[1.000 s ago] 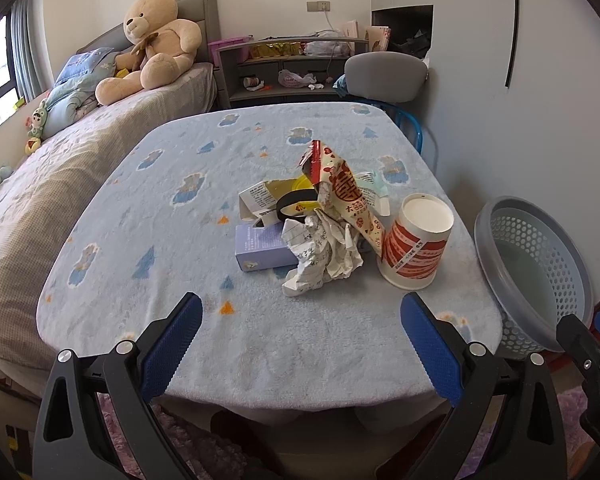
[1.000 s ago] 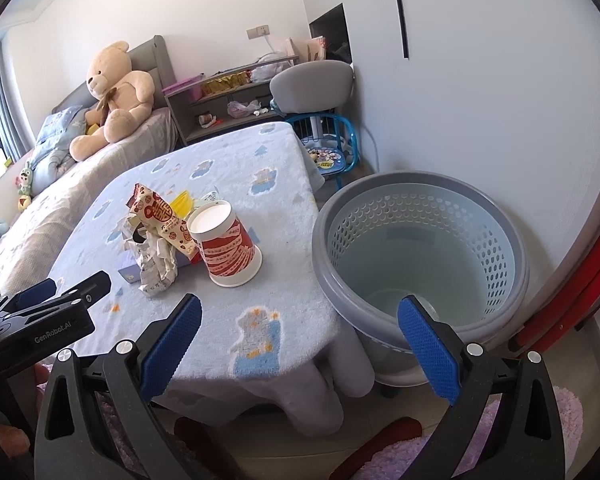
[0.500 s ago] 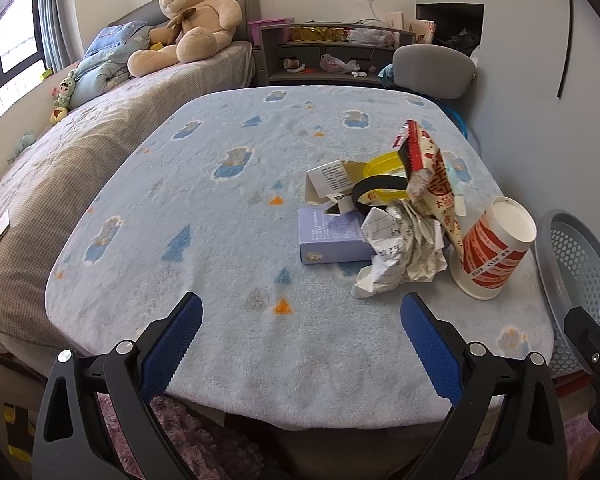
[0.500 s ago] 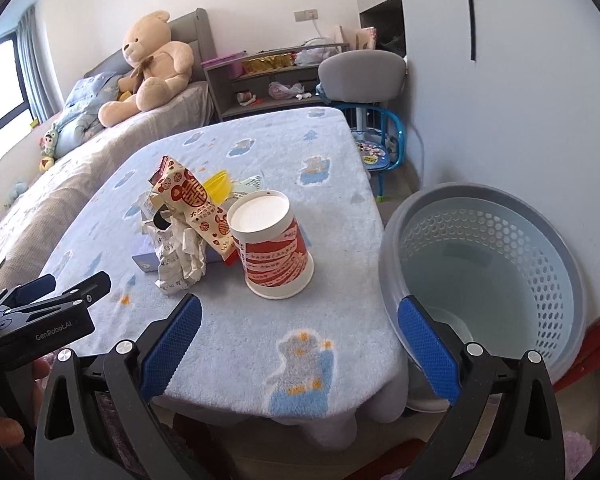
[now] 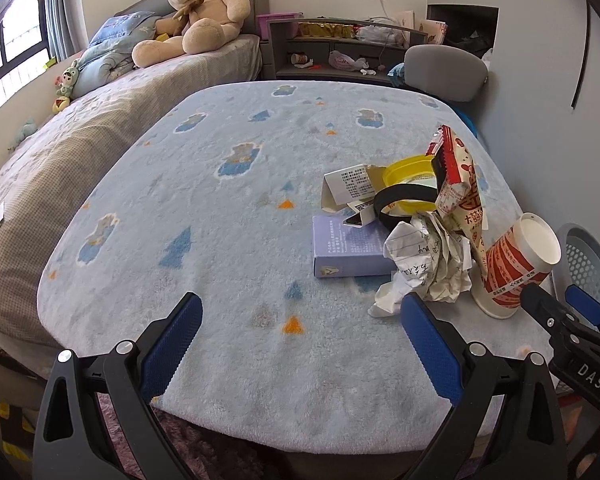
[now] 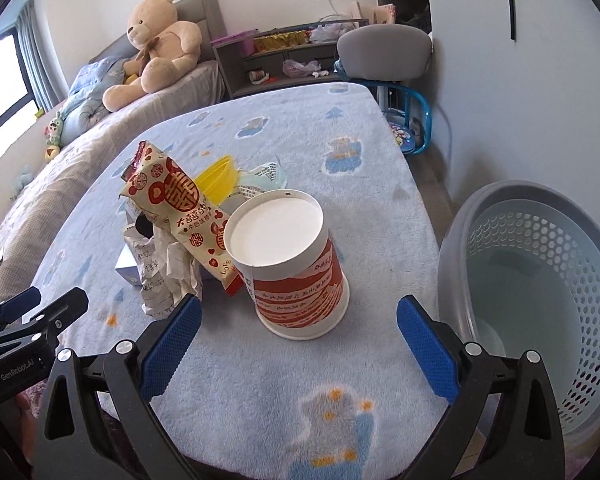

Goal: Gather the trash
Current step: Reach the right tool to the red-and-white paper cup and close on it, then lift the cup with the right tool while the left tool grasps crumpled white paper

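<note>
Left claw point(image 5: 300, 334): spread wide, holding nothing; it hangs over the near tabletop edge, w/ the crumpled paper point(image 5: 428, 264) just ahead of its right finger.
Right claw point(image 6: 298, 338): also wide apart and empty; you've got the paper cup point(image 6: 290, 262) framed btwn the fingers, not touching yet.
Trash spot: all bunched on the right side of the tabletop point(image 5: 220, 200), i.e. cup, snack wrapper point(image 6: 180, 208), crumpled paper, purple box point(image 5: 350, 248), yellow lid point(image 5: 410, 178), black band point(image 5: 400, 204) and a torn carton point(image 5: 348, 188).
Cup: stands mouth-down, so nothing inside shows; can't tell if it's empty.
Basket point(image 6: 540, 292): grey, perforated, on the floor right beside the tabletop; looks empty, no trash in it yet.
Risk 1: the wrapper leans on the cup. Pull the cup and the wrapper prob. flops or drags the paper along.
Risk 2: cup wall is thin and tapered; squeeze too hard or too high and it may crush or slip.
Risk 3: the fleece cover is soft, so a claw pushed low could snag it and shift the pile.
Risk 4: cup sits near the tabletop edge; a nudge could knock it to the floor beside the basket.
</note>
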Motion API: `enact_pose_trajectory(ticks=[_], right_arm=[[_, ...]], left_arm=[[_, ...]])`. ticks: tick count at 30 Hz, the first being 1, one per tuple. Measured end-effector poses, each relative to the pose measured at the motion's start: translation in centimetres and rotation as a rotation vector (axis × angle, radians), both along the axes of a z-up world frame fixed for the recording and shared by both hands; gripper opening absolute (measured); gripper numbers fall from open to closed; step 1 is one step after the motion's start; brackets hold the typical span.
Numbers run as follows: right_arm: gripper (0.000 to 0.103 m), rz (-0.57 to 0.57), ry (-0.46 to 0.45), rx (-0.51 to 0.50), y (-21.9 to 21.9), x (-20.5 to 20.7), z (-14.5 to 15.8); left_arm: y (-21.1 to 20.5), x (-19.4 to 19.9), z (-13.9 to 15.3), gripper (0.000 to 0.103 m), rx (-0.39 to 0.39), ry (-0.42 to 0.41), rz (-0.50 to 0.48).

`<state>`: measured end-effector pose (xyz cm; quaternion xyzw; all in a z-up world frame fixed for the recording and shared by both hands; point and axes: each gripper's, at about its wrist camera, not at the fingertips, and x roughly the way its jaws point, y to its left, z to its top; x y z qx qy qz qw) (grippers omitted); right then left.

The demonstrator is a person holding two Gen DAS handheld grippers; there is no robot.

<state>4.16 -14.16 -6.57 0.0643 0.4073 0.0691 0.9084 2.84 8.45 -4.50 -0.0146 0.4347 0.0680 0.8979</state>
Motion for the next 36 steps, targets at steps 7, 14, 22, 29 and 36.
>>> enact_pose_trajectory(ticks=[7, 14, 22, 29, 36], right_arm=[[0.088, 0.004, 0.027, -0.003, 0.2, 1.9, -1.2], [0.062, 0.030, 0.045, -0.026, 1.4, 2.8, -1.7], [0.061, 0.033, 0.030, -0.034, 1.3, 1.9, -0.9], [0.061, 0.002, 0.020, -0.020, 0.0, -0.5, 0.4], [0.061, -0.020, 0.008, -0.001, -1.5, -3.3, 1.5]], left_arm=[[-0.3, 0.7, -0.5, 0.095, -0.003, 0.009, -0.012], [-0.3, 0.9, -0.9, 0.095, -0.015, 0.020, -0.022], [-1.0, 0.3, -0.8, 0.095, -0.032, 0.007, -0.053], [-1.8, -0.1, -1.0, 0.095, -0.045, 0.008, -0.082], [-3.3, -0.3, -1.4, 0.095, -0.079, -0.012, -0.111]])
